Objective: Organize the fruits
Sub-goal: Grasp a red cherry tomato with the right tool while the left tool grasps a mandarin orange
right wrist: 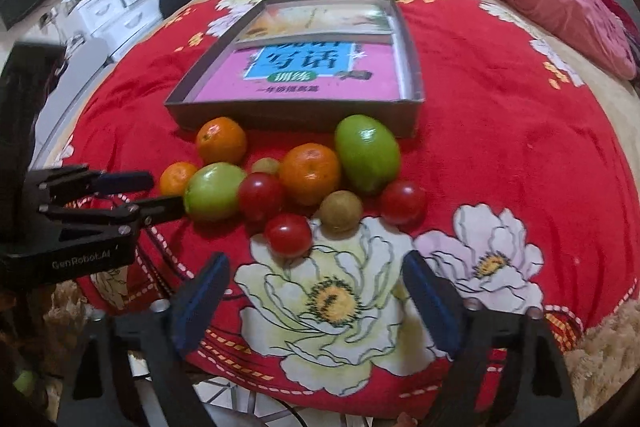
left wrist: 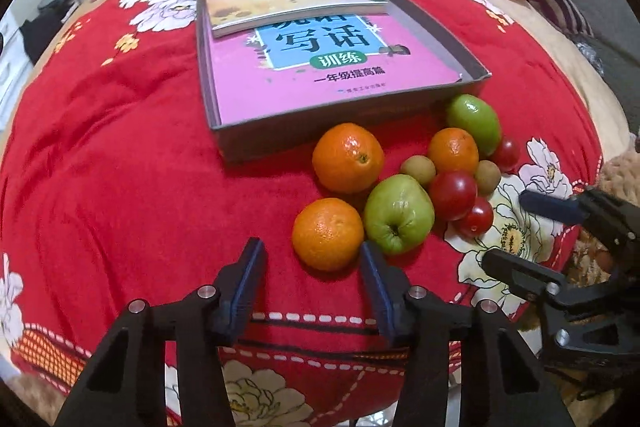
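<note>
Loose fruit lies clustered on a red flowered blanket [left wrist: 120,155] before a shallow grey cardboard box [left wrist: 224,141] that holds two books.

From the left: the left gripper [left wrist: 312,251] hangs unclenched, gripping nothing, just short of the nearest round orange mandarin [left wrist: 328,233]; beside that sits a glossy green apple-like fruit [left wrist: 398,213], then small red tomatoes [left wrist: 452,195]. The right gripper [right wrist: 316,267] is likewise unclenched and empty over a printed white flower, near a small red tomato [right wrist: 288,235].
</note>
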### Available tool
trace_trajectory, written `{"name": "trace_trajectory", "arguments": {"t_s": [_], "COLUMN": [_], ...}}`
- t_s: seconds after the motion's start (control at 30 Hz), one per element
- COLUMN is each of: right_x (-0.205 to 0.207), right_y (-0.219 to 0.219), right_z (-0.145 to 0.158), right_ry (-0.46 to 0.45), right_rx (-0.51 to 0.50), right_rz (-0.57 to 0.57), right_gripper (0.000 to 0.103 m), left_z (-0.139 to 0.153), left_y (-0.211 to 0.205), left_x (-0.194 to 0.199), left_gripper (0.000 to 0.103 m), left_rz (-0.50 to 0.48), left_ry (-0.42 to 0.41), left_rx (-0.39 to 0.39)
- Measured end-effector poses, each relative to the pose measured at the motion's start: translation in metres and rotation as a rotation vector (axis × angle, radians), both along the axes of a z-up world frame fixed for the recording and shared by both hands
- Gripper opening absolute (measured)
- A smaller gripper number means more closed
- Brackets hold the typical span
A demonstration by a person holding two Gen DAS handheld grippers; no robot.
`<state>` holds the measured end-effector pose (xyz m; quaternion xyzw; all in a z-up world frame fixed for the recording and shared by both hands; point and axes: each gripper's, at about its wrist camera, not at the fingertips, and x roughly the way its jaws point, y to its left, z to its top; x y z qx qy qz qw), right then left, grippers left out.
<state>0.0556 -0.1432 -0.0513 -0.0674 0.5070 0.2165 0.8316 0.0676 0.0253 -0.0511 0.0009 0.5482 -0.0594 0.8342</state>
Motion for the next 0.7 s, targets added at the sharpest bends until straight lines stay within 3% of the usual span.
{"name": "trace_trajectory", "arguments": {"t_s": [0.1,0.23,0.7], "right_x": [0.003,0.010,0.023], "right_y": [0.004,0.006,0.017], "right_z": [-0.004,-0.013,-0.020], "right_ry": [0.023,0.064,0.064], "right_rx": [0.017,0.027,0.035], "right_rz": [0.024,0.028,0.083], "right_gripper": [0.059,0.045,0.031], "left_z": [0.000,-0.003,-0.007], "left_y": [0.004,0.010,0.007], "left_x": [0.003,0.009,0.017], "left_gripper": [0.051,0.051,0.049], "left_rz": [-0.017,-0.044,-0.124], "left_ry": [0.003,0.023,0.029], "left_rx": [-0.031,-0.072,-0.082]}}
